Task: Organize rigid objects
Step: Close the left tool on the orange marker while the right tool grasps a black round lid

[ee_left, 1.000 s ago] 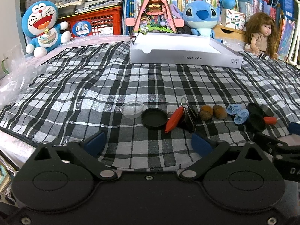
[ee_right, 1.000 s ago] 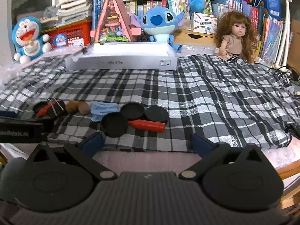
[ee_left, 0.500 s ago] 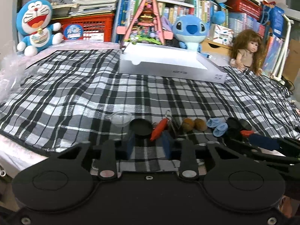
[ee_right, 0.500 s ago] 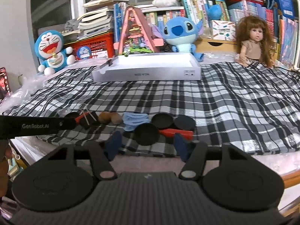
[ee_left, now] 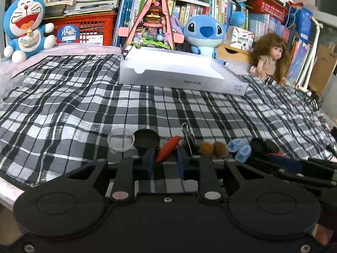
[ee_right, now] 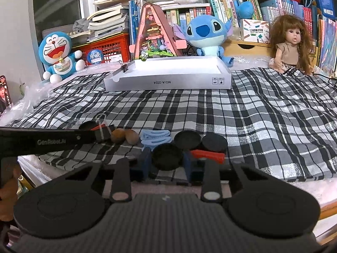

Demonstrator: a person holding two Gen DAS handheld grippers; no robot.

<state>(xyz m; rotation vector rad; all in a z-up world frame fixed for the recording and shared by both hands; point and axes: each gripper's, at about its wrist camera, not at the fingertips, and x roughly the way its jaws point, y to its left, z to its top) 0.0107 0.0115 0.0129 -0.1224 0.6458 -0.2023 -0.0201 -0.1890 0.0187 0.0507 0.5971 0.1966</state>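
The white cardboard box [ee_right: 168, 82] sits open at upper centre, well apart from the row of small things low in the frame, so every carry crosses the rumpled plaid cloth [ee_right: 252, 126]. My right gripper [ee_right: 166, 162] is clenched on the rim of a black round lid [ee_right: 167, 156], bottom centre. It is an edge grip on a thin disc, which I judge could pivot or slip out. The red stick [ee_right: 207, 155] just beside it may get dragged along. My left gripper [ee_left: 165, 162] is closing with the orange piece [ee_left: 169, 147] between its pads (whether they bite yet, I cannot tell). The binder clip [ee_left: 188, 139] beside it could snag.
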